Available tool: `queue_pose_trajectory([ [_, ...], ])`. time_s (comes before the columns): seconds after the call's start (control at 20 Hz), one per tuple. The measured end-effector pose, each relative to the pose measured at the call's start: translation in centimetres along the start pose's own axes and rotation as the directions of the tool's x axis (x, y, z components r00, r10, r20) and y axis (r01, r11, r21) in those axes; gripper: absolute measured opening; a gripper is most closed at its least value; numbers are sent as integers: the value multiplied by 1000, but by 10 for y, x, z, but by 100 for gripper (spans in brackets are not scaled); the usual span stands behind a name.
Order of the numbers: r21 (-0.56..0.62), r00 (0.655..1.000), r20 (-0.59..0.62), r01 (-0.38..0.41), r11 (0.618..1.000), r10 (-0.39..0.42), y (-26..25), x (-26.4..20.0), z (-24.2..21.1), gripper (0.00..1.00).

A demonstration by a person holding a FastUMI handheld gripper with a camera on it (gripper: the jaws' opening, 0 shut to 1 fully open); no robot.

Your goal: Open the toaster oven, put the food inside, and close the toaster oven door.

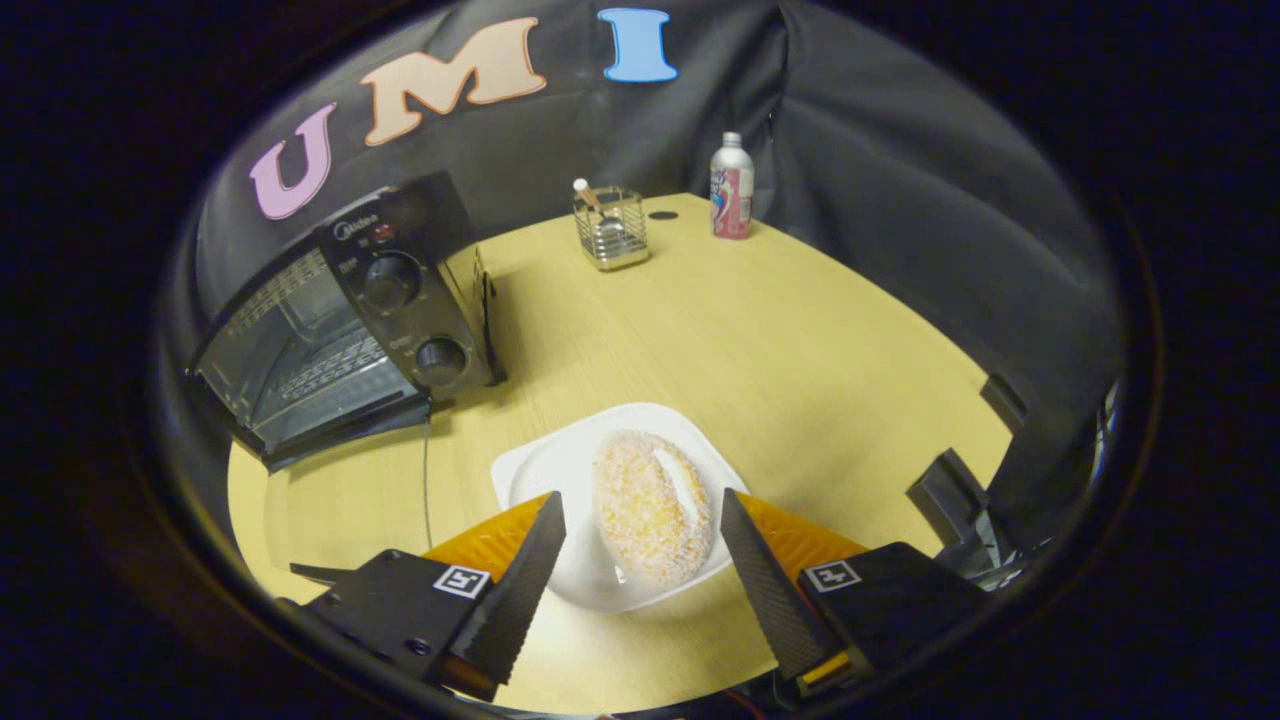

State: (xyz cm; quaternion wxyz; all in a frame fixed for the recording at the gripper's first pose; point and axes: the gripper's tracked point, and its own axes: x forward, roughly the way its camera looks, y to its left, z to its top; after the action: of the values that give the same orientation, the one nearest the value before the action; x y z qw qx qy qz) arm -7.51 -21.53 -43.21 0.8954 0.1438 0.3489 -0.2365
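Gripper [643,520] wide open over the plate [545,465], bread roll [650,505] between its fingers, no contact.

We see both fingers [530,570] spread apart at bottom center of frame, one each side of the roll, gap left on both sides, so nothing clamped. Roll is sugar-coated w/ a pale cream slit, lying on the white plate on the wooden table [800,340], lower center. Toaster oven [340,320] sits at left of frame, well apart from plate; glass door faces lower left, two knobs on its right side; can't tell if door is fully shut. Thin cord [426,480] runs down the table below it. Upper center: wire basket [611,228] w/ sth white-tipped inside; bottle [732,188] just right of it, near booth wall.
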Motion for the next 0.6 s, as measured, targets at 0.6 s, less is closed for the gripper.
queue_pose_trajectory([
  [0.6, 2, 997, -58, -47, 999, 47, 1, 19, -7, 80],
])
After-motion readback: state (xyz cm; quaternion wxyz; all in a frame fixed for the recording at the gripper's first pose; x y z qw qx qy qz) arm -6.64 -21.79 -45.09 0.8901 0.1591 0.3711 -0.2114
